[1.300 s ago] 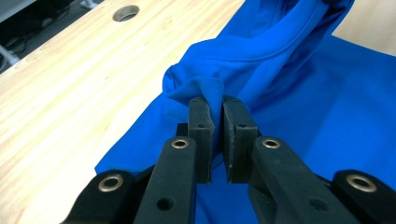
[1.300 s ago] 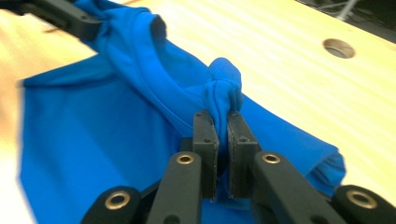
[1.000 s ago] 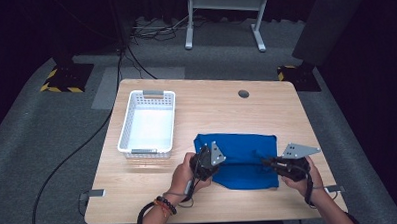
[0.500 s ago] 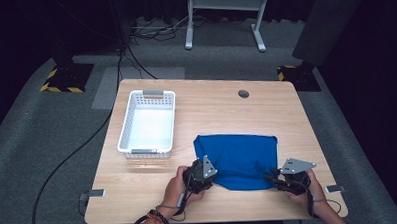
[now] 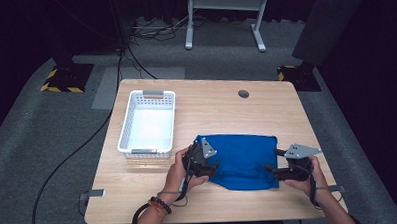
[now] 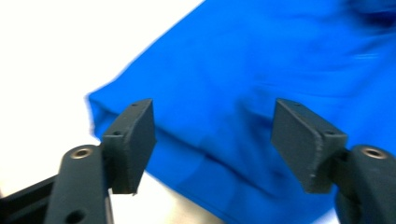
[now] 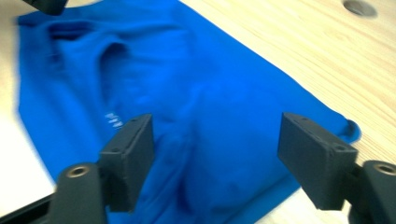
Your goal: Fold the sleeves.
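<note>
A blue cloth [image 5: 243, 158] lies folded flat on the wooden table [image 5: 211, 106], near its front edge. My left gripper [image 5: 212, 167] is at the cloth's near left corner, and my right gripper [image 5: 271, 169] at its near right corner. In the left gripper view the left gripper [image 6: 219, 140] stands open over the blue cloth [image 6: 261, 74], its pads clear of the fabric. In the right gripper view the right gripper [image 7: 223, 156] is also open above the blue cloth [image 7: 154, 84]. Both pairs of jaws have just been opening, and the cloth rests under them untouched.
A white slotted basket [image 5: 124, 129] stands to the left of the cloth. A round cable hole [image 5: 243, 94] sits in the tabletop at the back. Cables run over the grey floor [image 5: 67, 146] on the left, and a metal stand [image 5: 223, 21] is behind the table.
Both grippers were shut on the cloth's near edge and drew it toward the person. Their jaws have since opened, letting the cloth go, and it lies flat.
</note>
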Demonstrator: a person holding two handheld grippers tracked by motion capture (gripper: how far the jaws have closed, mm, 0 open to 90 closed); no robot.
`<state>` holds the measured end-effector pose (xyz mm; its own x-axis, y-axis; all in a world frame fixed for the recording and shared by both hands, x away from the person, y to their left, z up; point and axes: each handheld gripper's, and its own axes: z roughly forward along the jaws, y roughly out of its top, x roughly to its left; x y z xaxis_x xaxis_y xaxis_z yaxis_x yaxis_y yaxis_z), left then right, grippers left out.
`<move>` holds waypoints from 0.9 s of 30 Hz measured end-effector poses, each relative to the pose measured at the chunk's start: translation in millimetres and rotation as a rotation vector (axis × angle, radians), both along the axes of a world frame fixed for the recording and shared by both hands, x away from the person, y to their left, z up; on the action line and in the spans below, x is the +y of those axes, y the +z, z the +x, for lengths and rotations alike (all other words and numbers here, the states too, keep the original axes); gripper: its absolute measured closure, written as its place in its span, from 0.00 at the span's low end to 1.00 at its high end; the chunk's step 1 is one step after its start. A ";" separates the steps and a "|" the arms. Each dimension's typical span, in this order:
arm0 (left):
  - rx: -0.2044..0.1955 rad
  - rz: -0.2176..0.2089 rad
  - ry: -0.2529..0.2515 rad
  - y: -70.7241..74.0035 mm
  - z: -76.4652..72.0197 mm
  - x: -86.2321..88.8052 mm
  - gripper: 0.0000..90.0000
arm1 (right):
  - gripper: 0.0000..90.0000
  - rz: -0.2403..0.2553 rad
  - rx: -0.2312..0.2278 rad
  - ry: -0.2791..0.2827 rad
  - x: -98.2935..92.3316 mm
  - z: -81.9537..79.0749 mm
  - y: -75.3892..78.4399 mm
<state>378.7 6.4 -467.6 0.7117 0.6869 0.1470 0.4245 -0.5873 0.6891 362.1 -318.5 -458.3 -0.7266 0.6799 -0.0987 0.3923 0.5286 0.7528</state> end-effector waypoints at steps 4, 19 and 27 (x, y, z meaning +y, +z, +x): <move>0.017 0.041 0.033 -5.6 12.7 -7.2 0.28 | 0.25 -0.074 -0.034 -0.066 0.3 9.8 -5.4; 0.066 0.016 0.049 -23.3 16.6 -1.7 0.23 | 0.17 -0.106 0.024 -0.191 -20.0 27.1 -26.2; 0.085 -0.003 0.071 -27.6 36.6 -10.8 0.21 | 0.16 -0.135 0.004 -0.191 -14.2 38.5 -32.7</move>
